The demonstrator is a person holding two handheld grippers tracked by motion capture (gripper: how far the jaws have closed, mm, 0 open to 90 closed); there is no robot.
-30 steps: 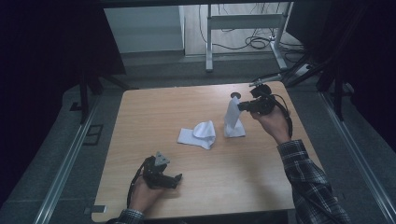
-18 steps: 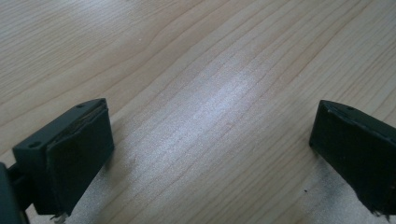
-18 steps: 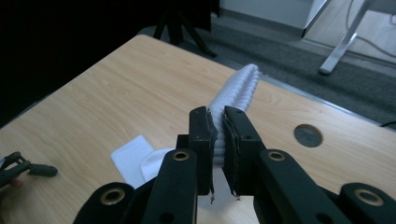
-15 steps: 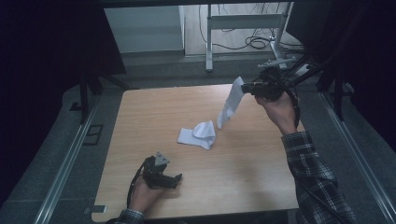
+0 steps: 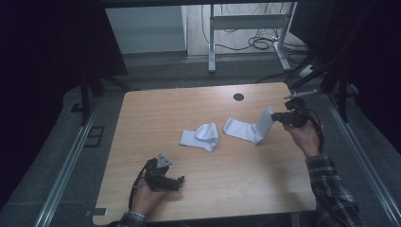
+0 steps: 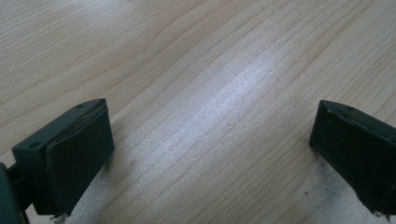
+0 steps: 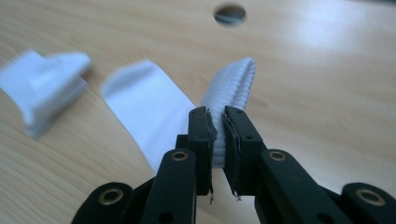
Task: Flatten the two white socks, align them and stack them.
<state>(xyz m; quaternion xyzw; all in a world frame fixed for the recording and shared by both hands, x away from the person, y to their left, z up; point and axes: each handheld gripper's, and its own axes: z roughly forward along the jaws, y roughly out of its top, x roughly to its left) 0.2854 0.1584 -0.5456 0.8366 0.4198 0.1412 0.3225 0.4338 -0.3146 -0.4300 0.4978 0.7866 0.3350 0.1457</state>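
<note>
Since a second ago, the right gripper (image 5: 279, 117) has been swinging the white sock (image 5: 246, 130) down from where it hung in the air above the far right of the table (image 5: 265, 189); now most of that sock is lying on the wood, only its ribbed cuff end lifting up toward three o'clock into the jaws. The left gripper (image 5: 179, 182) is sitting where it was, near the table's seven o'clock edge, and the folded sock (image 5: 201, 137) is resting unmoved at the centre.

No brand, label or readable writing is showing on either sock, the grippers or the table.

The held sock is looking plain white and flat, its foot stretching toward nine o'clock and stopping just beside the folded sock without touching it. In the right gripper view the cuff (image 7: 231, 95) is showing fine vertical ribbing, and the right gripper's (image 7: 219, 126) jaws are pinching it tightly, nearly meeting, with fabric standing up beyond the tips. The round hole (image 5: 239, 97) in the tabletop is lying at twelve o'clock from the sock.

In the left gripper view the left gripper's (image 6: 210, 140) jaws are standing wide apart over bare wood, holding nothing.
</note>
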